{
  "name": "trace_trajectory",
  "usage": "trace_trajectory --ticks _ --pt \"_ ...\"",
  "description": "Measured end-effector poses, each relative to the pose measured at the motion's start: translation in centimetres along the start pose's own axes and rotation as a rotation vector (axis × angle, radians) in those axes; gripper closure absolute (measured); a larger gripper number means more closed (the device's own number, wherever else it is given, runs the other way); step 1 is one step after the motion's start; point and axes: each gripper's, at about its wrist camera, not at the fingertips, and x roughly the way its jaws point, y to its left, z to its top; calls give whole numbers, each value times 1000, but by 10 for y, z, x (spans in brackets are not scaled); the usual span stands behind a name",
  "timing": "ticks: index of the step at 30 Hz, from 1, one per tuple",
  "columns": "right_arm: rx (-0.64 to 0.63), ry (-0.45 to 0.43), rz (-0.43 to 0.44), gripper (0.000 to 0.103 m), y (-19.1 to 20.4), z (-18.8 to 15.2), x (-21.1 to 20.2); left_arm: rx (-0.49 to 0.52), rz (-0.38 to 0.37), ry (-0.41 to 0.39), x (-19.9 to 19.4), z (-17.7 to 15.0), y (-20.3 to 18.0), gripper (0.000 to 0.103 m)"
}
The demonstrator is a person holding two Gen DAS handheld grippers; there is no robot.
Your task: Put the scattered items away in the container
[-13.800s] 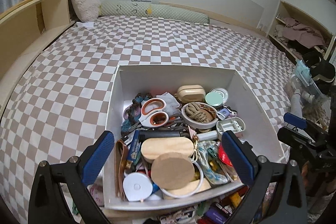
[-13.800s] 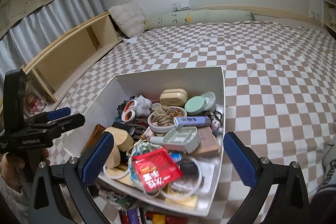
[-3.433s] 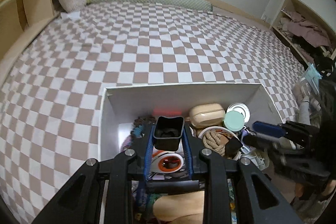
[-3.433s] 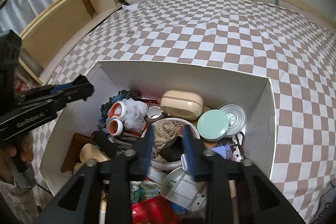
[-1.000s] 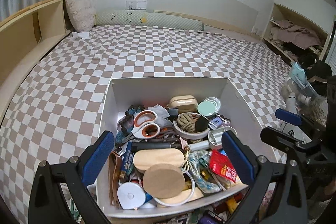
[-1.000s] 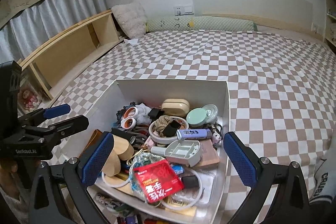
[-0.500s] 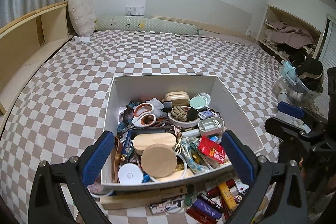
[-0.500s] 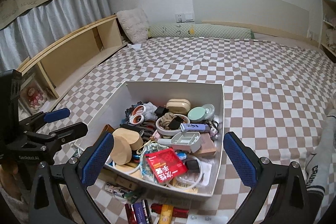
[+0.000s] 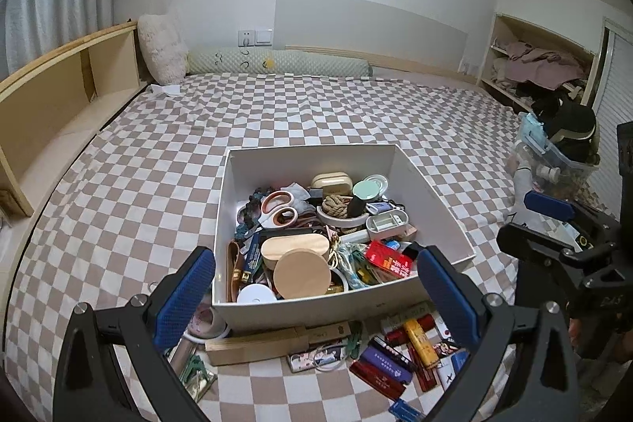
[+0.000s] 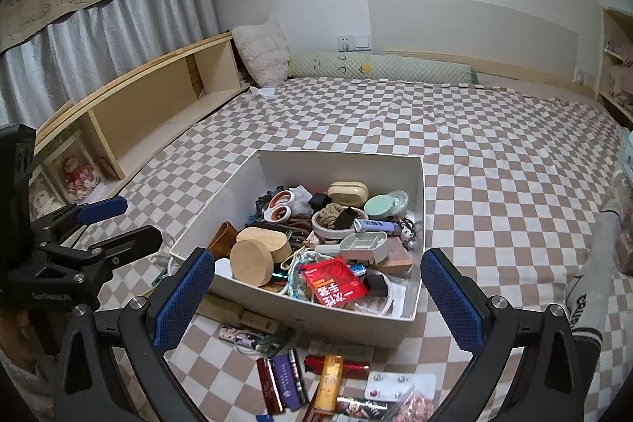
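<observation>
The white box's (image 9: 316, 307) near wall hides the back ends of the wooden block (image 9: 257, 343) and the small packets (image 10: 292, 378) lying on the checkered bedspread in front of it, and the bottom edge of the right wrist view cuts off the nearest of those packets. Inside the box, the wooden round lid (image 9: 301, 273) and red packet (image 10: 332, 283) cover whatever lies beneath, and the packet's print is too small to read.
</observation>
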Motion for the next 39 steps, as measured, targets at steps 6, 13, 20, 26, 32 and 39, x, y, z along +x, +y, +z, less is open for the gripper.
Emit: trace_trajectory --ticks 6,13,20,26,32,39 --pt "-10 -9 -17 0 9 -8 -19 1 14 -22 -20 -10 -1 0" --pt "-13 -24 -29 0 18 -17 -36 -10 31 -40 -40 -20 -1 0" --pt "-20 -38 -31 0 28 -23 -49 -16 46 -53 -54 -29 -1 0" --pt "-30 -44 -31 0 35 -28 -56 -26 53 -60 -64 -35 1 0" --pt "-41 -43 -30 0 41 -31 -59 -39 59 -65 -70 -39 3 0" --pt "-34 -45 -29 0 44 -35 -61 -19 61 -70 -73 -43 0 0"
